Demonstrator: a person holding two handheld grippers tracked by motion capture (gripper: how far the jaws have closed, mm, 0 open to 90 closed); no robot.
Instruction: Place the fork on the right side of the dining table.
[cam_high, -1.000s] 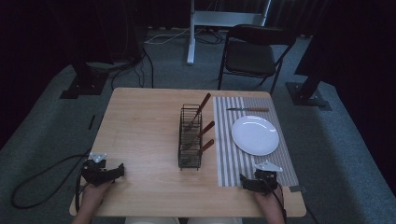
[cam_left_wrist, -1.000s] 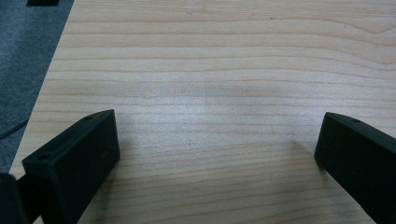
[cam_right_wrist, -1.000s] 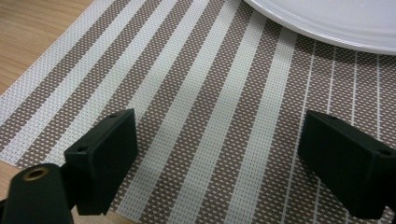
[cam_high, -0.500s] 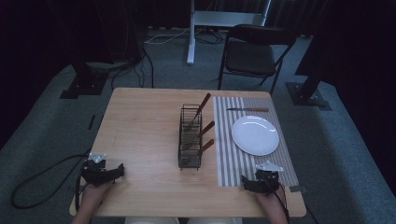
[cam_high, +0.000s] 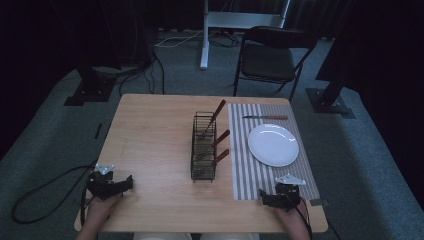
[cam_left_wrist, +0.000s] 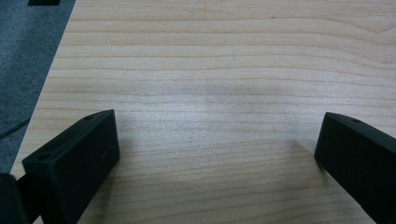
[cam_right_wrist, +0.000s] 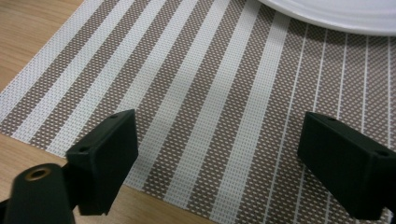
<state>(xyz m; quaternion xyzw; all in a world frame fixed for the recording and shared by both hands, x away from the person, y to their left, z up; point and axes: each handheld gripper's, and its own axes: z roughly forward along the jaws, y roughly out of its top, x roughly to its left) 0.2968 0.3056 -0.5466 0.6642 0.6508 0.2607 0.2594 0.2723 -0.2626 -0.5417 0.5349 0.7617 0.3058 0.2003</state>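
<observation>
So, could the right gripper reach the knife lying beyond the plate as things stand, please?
Probably yes. The right gripper rests open at the placemat's near edge, and the knife lies bare at its far end. Only the low white plate sits between, so the gripper could pass over it.

the high view looks forward and down on the whole table (cam_high: 150, 135) from the person's side. the left gripper view sits close over bare wood; the right gripper view sits close over the striped placemat (cam_right_wrist: 210, 107) and plate (cam_right_wrist: 336, 16) rim, both shared with the high view.
</observation>
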